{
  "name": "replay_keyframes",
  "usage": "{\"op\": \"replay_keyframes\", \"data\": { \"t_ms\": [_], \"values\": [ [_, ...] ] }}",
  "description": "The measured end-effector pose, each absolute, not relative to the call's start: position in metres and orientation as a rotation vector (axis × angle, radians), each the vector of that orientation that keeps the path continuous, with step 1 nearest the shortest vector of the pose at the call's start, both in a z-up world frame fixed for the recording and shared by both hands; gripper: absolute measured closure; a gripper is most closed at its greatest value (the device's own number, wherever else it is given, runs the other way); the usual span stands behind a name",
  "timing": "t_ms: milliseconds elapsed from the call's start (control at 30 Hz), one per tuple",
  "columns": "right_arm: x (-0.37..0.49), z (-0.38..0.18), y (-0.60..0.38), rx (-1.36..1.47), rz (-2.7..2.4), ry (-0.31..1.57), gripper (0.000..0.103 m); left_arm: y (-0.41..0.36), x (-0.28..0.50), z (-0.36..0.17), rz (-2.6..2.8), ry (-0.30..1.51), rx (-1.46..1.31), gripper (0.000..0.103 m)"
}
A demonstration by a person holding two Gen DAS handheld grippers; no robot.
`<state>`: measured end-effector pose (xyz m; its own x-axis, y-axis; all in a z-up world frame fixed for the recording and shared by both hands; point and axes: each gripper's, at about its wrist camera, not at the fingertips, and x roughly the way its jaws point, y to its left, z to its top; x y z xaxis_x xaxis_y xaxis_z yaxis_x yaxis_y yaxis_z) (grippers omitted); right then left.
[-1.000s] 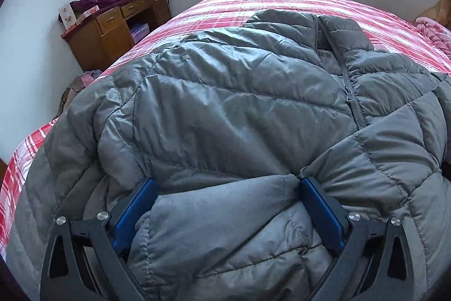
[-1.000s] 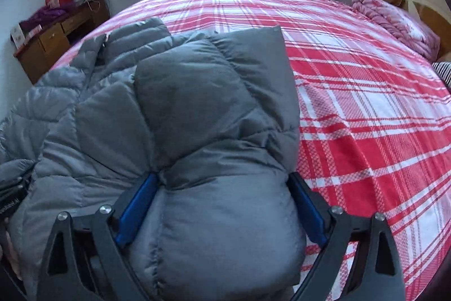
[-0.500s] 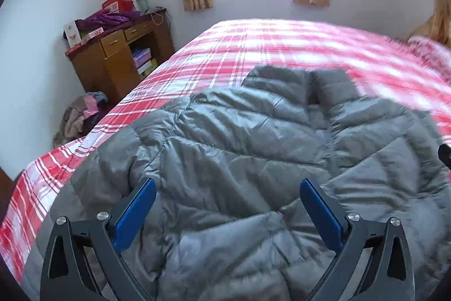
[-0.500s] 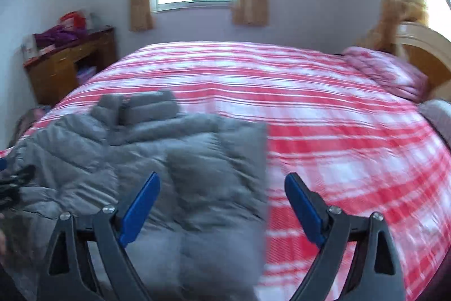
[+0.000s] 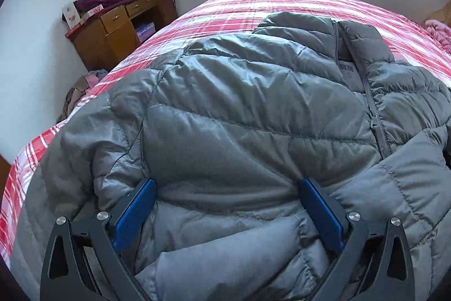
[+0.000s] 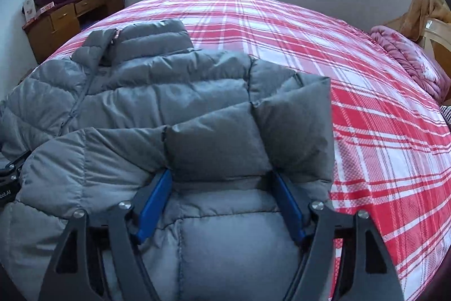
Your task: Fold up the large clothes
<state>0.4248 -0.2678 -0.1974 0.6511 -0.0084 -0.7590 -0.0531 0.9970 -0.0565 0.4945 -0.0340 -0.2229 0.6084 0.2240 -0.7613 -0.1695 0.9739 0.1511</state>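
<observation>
Down at six o'clock in both wrist views, my left gripper [image 5: 225, 212] and right gripper [image 6: 222, 198] stand spread, straddling the puffy grey jacket [image 5: 253, 114] on the plaid bed [image 6: 338, 52], and slick padding could slip out, springing the fold apart.

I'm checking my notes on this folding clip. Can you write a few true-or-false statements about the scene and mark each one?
1. The jacket is grey and quilted. True.
2. The bed cover is plain blue. False: it is red and white plaid.
3. The jacket's zipper is closed. True.
4. The left hand-held gripper hangs over bare bed cover. False: jacket fabric bulges between its blue fingers.
5. A wooden desk stands by the wall. True.
</observation>
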Motion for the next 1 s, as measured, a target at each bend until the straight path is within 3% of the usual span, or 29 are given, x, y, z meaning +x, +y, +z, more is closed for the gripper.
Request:
{"op": "replay_keyframes", "data": {
  "t_ms": [133,300,367,600,1000],
  "values": [
    [0.427,-0.194,-0.261,-0.110,0.008,0.871,0.028,-0.028,0.492,-0.208,0.219,0.939,0.060,0.001],
    [0.379,-0.148,-0.248,-0.097,0.056,0.769,0.020,-0.020,0.437,-0.164,0.143,0.766,-0.072,0.001],
    [0.353,-0.138,-0.236,-0.051,0.110,0.721,0.012,-0.031,0.433,-0.172,0.136,0.771,-0.031,0.001],
    [0.348,-0.190,-0.193,-0.113,0.158,0.820,0.014,-0.047,0.447,-0.216,0.172,0.879,0.078,0.001],
    [0.364,-0.202,-0.199,-0.076,0.168,0.876,0.013,-0.041,0.451,-0.223,0.156,0.894,0.009,0.001]
  ]
}}
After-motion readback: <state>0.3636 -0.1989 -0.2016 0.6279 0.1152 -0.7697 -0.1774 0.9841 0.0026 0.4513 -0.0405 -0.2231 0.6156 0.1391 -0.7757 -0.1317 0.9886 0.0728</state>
